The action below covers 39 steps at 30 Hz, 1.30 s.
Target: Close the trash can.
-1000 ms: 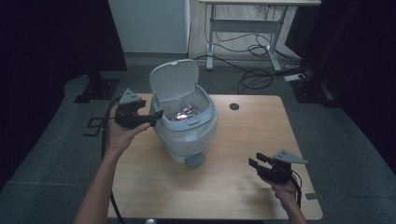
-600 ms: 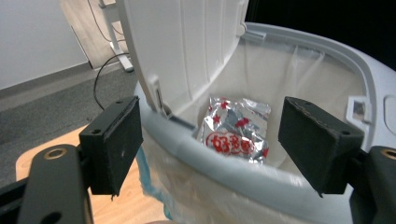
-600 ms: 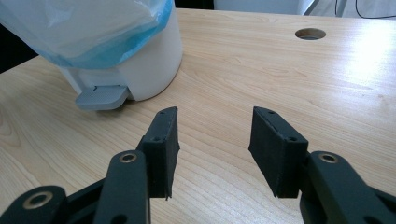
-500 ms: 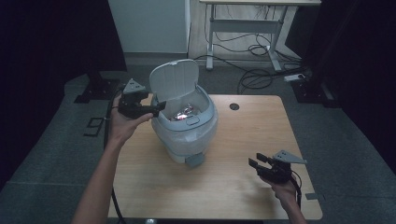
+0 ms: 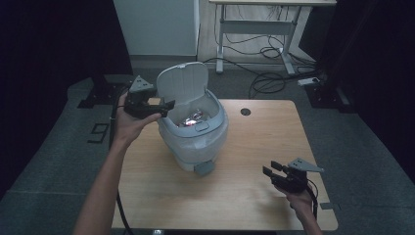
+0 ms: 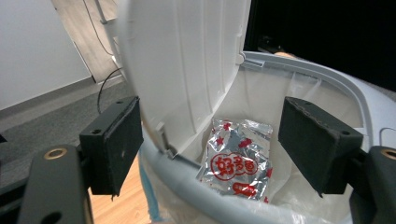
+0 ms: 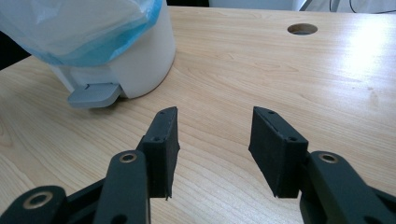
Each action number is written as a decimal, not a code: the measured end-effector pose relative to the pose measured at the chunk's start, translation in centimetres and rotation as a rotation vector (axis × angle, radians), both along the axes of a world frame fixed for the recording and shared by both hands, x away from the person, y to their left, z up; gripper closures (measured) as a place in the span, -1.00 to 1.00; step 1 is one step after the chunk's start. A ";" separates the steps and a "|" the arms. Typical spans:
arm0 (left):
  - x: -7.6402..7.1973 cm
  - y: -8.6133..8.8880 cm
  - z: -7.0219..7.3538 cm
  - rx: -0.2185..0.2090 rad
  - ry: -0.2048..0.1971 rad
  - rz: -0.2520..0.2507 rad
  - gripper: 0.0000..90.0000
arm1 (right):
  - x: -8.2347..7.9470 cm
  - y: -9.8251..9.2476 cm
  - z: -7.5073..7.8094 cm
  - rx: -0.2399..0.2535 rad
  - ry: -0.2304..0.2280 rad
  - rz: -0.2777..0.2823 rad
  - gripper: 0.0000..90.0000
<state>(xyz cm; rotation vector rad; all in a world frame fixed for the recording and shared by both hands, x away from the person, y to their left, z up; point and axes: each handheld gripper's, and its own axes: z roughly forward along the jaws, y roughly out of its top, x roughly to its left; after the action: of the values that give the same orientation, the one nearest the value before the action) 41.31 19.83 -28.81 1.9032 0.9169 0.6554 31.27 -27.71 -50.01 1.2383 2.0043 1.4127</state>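
Bin lid (image 5: pixel 183 83) nearer left hand-held gripper (image 5: pixel 164 105)

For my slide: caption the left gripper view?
Open left gripper straddling the bin's raised lid, foil snack packet inside.

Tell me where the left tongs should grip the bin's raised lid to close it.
Grip the lid's free side edge, coming from the bin's left, where the left tongs already straddle it, open. The lid stands upright and is a thin shell, so its edge fits between the pads.
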 end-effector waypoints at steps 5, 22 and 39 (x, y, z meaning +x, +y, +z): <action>0.7 1.0 -0.1 -0.026 0.006 0.032 -0.52 | 0.0 0.2 -0.1 -0.006 0.001 0.004 0.16; 0.6 -1.2 0.8 -0.044 -0.022 -0.078 -0.62 | -0.2 -0.4 0.1 0.007 -0.003 -0.011 0.16; -1.3 -3.8 -1.2 -0.056 0.023 -0.166 -0.68 | -0.6 0.1 0.3 0.006 -0.008 0.002 0.15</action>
<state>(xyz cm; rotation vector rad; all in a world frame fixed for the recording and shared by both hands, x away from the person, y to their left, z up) 40.04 16.04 -29.97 1.9157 0.7731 0.5049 30.69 -27.56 -49.73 1.2314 1.9980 1.4229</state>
